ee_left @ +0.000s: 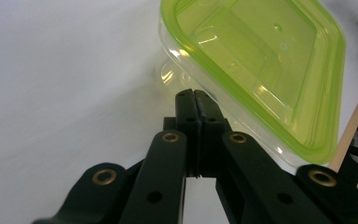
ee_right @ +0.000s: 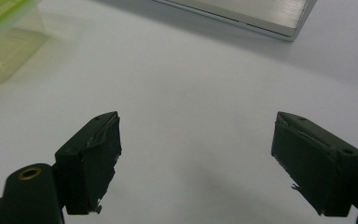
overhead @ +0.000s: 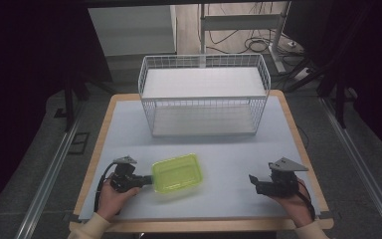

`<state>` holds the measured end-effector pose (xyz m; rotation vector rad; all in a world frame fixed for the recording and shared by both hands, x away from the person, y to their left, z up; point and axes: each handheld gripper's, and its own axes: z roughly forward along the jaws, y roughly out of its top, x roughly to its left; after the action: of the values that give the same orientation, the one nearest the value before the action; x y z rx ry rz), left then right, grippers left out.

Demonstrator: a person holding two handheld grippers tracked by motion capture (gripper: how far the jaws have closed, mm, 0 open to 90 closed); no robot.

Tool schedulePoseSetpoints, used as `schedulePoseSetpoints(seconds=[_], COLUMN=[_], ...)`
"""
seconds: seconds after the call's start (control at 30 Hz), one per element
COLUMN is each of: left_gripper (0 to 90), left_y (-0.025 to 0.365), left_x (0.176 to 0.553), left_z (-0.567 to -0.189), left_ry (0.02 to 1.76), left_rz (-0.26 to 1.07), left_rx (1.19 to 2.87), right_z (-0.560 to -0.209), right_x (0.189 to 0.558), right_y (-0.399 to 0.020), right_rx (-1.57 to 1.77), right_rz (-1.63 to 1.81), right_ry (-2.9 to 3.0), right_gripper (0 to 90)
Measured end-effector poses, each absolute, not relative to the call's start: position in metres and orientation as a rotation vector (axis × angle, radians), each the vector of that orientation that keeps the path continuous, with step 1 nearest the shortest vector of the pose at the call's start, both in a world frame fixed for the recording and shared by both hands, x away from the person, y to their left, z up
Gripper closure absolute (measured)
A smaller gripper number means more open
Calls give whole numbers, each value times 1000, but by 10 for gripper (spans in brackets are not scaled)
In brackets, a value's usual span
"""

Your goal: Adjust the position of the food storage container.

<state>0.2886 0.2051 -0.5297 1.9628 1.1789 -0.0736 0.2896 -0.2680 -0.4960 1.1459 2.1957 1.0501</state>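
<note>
Left gripper (ee_left: 195, 100) pinches green container (ee_left: 261, 60) rim (unlabelled).

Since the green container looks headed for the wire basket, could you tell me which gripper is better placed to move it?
Left: the left gripper is shut on the green container's rim; the right gripper is open and apart from it.
</note>
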Motion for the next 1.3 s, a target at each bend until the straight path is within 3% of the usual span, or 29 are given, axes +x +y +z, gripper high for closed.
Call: schedulePoseSetpoints(seconds=[0.43, 1.3], left_gripper=[898, 898], left_y=[165, 141], left_x=[307, 331], left_z=[-526, -528], left_ry=[1125, 1139], left_rz=[-92, -104], left_rx=[1991, 1988], right_z=[-495, -495], right_x=[289, 289], right_y=[-270, -272], right_rx=[1143, 1142], right_rz=[1052, 1048], right_ry=[2193, 2194], right_gripper=[160, 161])
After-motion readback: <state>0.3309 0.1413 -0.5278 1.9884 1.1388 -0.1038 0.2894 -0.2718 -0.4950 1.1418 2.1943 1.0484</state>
